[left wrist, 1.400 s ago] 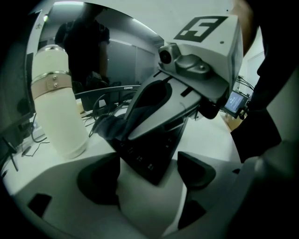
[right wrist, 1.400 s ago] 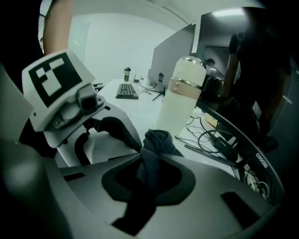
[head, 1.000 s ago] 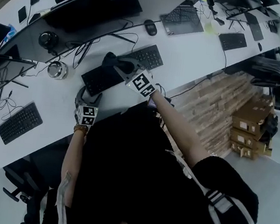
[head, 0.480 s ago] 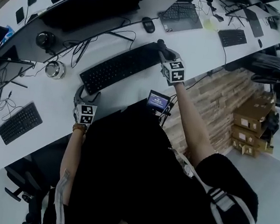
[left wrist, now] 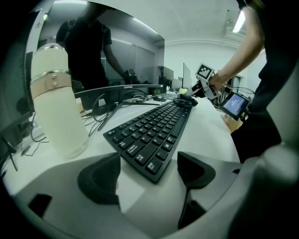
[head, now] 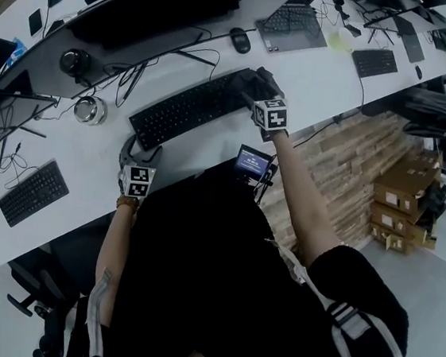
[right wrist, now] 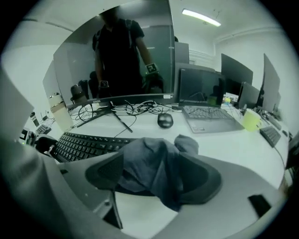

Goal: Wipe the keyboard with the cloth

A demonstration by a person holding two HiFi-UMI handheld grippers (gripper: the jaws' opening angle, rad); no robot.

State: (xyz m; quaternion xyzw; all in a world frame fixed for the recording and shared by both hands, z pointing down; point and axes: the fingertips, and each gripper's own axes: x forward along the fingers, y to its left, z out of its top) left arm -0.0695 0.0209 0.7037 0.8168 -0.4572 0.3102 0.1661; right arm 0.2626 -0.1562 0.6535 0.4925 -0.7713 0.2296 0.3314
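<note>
Right claw sits at the far right end of the keyboard in the head view. Its tips are buried in the dark cloth, which lies bunched on that end of the keys. Left claw is over the white desk at the keyboard's opposite, near corner, well apart from the right one. A small lit screen shows just behind the right claw, toward the person.

From the left gripper view, the left claw has its jaws spread. The near corner of the keyboard reaches in between them, and neither pad touches it. A pale bottle stands near, to this claw's left. Far ahead, at the keyboard's other end, the cloth lies under the right claw.

From the right gripper view, the right claw has just been opening and its jaws stand wide. The cloth is heaped loosely between them and draped over the right-hand pad. The keyboard runs off to this claw's left. Ahead of it lie a mouse and, further right, a laptop.
</note>
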